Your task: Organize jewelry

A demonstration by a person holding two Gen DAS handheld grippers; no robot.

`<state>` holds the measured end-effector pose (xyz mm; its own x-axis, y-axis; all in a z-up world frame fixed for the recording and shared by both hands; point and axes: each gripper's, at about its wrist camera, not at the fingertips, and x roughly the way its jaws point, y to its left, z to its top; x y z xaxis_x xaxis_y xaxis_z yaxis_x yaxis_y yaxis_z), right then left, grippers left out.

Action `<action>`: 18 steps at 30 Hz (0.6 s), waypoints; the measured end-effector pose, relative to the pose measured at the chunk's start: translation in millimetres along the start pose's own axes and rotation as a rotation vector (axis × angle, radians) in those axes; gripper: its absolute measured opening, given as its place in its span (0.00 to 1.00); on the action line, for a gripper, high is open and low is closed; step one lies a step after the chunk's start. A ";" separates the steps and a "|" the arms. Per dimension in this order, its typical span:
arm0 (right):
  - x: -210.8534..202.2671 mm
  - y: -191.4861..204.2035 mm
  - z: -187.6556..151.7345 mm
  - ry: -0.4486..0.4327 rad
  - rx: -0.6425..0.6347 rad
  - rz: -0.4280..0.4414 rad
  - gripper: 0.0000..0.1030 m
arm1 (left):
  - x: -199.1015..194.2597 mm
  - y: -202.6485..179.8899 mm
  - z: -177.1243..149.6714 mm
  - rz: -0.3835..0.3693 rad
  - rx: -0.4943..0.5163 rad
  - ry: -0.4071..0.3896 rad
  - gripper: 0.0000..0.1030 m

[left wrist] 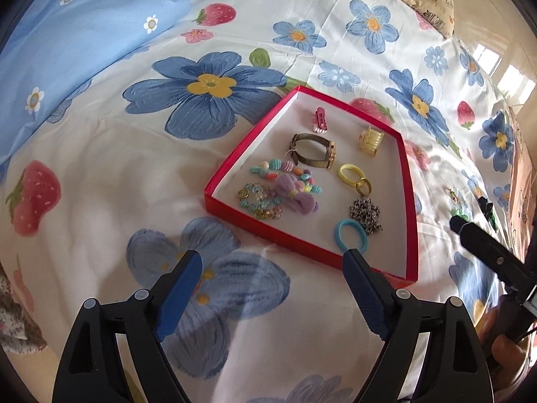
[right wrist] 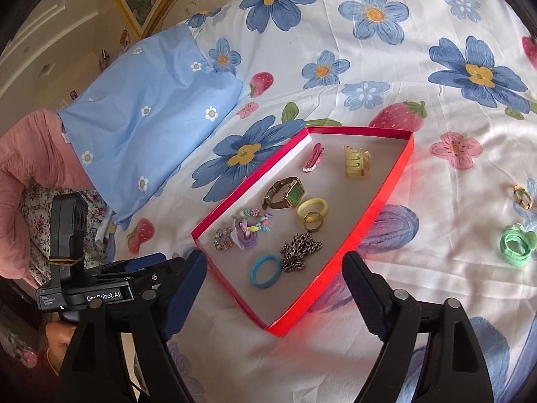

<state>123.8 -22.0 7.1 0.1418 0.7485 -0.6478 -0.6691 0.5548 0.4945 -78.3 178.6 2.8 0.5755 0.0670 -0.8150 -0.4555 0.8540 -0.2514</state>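
While red tray (right wrist: 396,171) already holds most pieces, green hair tie (right wrist: 515,243) and gold chain-link piece (right wrist: 523,197) lie loose on bedspread (right wrist: 419,77), right of tray. Right gripper (right wrist: 273,270) nearer; left gripper (left wrist: 272,270) across tray. Both jaws apart, empty. Open sheet around, no obstruction.

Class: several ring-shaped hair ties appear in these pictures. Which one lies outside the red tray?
The green hair tie, lying on the flowered bedsheet; the blue and yellow ones lie inside.
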 end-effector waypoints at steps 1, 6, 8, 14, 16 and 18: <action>-2.3 1.9 0.6 0.000 -0.004 -0.001 0.83 | -2.2 0.0 1.1 0.011 0.007 0.004 0.84; -24.5 22.1 19.0 -0.007 -0.095 -0.053 0.84 | -36.2 -11.7 13.5 0.046 0.086 -0.070 0.84; -35.9 34.4 31.3 -0.018 -0.157 -0.118 0.89 | -55.4 -19.9 19.5 0.051 0.121 -0.116 0.91; -60.2 56.2 45.6 -0.060 -0.237 -0.196 1.00 | -93.7 -40.7 9.6 0.141 0.208 -0.281 1.00; -57.3 55.0 37.1 -0.068 -0.237 -0.206 1.00 | -91.4 -43.3 -0.7 0.176 0.216 -0.291 1.00; -49.0 51.0 24.2 -0.062 -0.222 -0.216 1.00 | -87.3 -42.6 -13.0 0.176 0.209 -0.290 1.00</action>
<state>100.4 -21.6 78.2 0.3375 0.6467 -0.6840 -0.7606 0.6154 0.2066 -117.9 129.6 77.8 0.6825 0.3395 -0.6472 -0.4333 0.9011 0.0156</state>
